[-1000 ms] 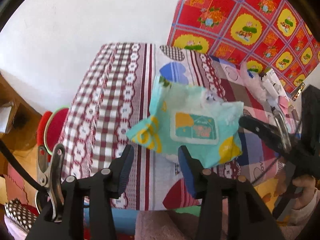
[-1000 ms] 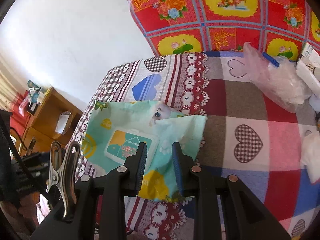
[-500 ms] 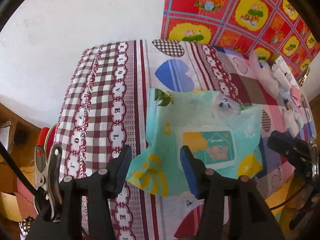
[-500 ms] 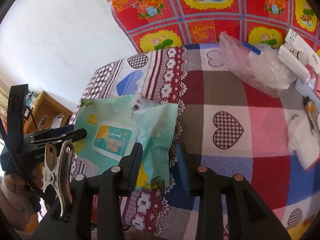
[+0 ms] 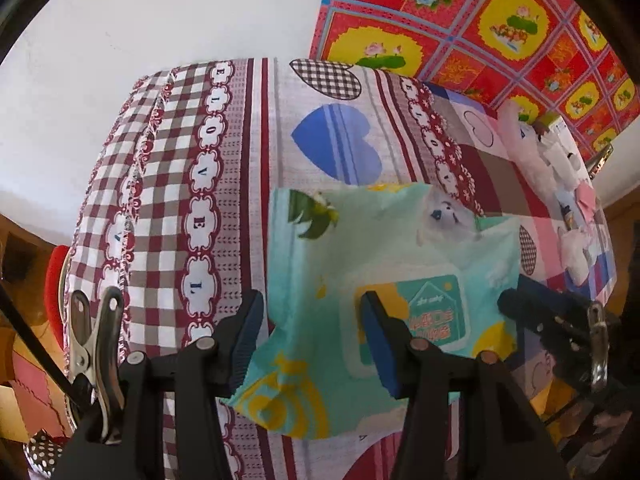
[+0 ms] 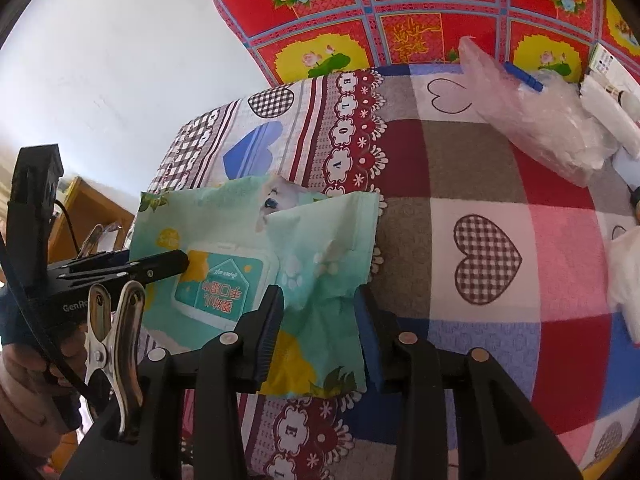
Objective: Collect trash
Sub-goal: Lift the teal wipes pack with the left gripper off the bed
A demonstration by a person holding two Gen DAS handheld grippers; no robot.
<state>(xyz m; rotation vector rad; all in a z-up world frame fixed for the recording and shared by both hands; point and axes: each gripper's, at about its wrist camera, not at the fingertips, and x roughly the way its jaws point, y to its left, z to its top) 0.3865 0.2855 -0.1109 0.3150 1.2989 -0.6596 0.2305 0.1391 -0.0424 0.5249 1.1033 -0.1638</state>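
Observation:
A teal wet-wipe packet [image 5: 384, 264] with a white flap lid lies flattened near the left edge of the patchwork tablecloth [image 5: 208, 152]. My left gripper [image 5: 312, 344] is open and straddles the packet's near corner, its pads clear of it. In the right wrist view the packet [image 6: 320, 232] sits with its lower right part between the fingers of my right gripper [image 6: 318, 324]. That gripper's jaws are opening and its pads stand off the wrapper. The left gripper's tip [image 6: 176, 260] reaches over the packet's left side, and the right gripper's tip [image 5: 508, 300] shows at its right edge.
A clear plastic bag [image 6: 536, 120] with a blue clip lies at the back right, with white bottles [image 6: 608, 104] beside it. A white tissue [image 6: 624, 280] sits at the right edge. A red stool [image 5: 54, 280] and wooden furniture [image 6: 88, 208] stand left of the table.
The packet, lifted in the right gripper a second ago, has come down onto the cloth. The right jaws have spread apart. The left gripper has sunk toward the packet's corner.

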